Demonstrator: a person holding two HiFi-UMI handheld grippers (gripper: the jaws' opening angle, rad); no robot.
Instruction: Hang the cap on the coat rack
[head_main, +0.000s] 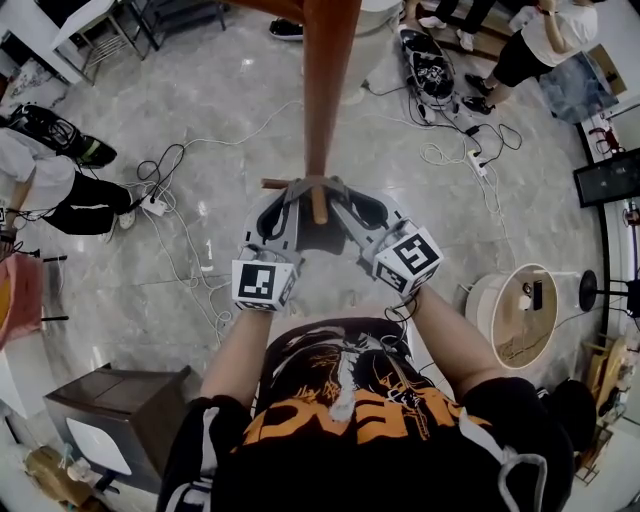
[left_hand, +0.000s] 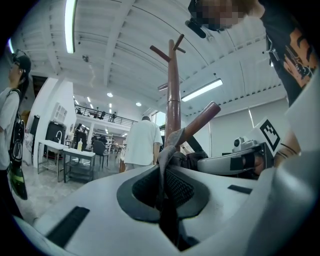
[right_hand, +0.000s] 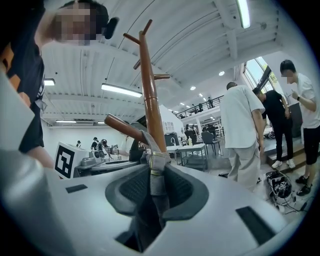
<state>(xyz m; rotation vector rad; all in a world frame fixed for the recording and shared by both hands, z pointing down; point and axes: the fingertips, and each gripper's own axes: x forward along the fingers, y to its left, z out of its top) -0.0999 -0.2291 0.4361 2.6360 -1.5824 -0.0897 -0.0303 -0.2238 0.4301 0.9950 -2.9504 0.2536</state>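
Observation:
The brown wooden coat rack pole (head_main: 327, 90) rises just ahead of me, with a short peg (head_main: 318, 203) sticking out toward me. My left gripper (head_main: 297, 192) and right gripper (head_main: 338, 193) meet at that peg, both pointing level. The dark cap (head_main: 320, 238) hangs between and below them, mostly hidden. In the left gripper view the jaws (left_hand: 164, 186) are shut on a fold of the cap's grey fabric (left_hand: 165, 160), which runs up to the slanted peg (left_hand: 199, 121). The right gripper (right_hand: 152, 189) is shut on the cap's strap with its metal buckle (right_hand: 156, 172), under the same peg (right_hand: 124, 128).
Cables and a power strip (head_main: 477, 160) lie on the marble floor. A round white stand (head_main: 515, 315) is at the right and a dark box (head_main: 115, 405) at lower left. People stand nearby (right_hand: 241, 130), and tables (left_hand: 70, 157) stand behind.

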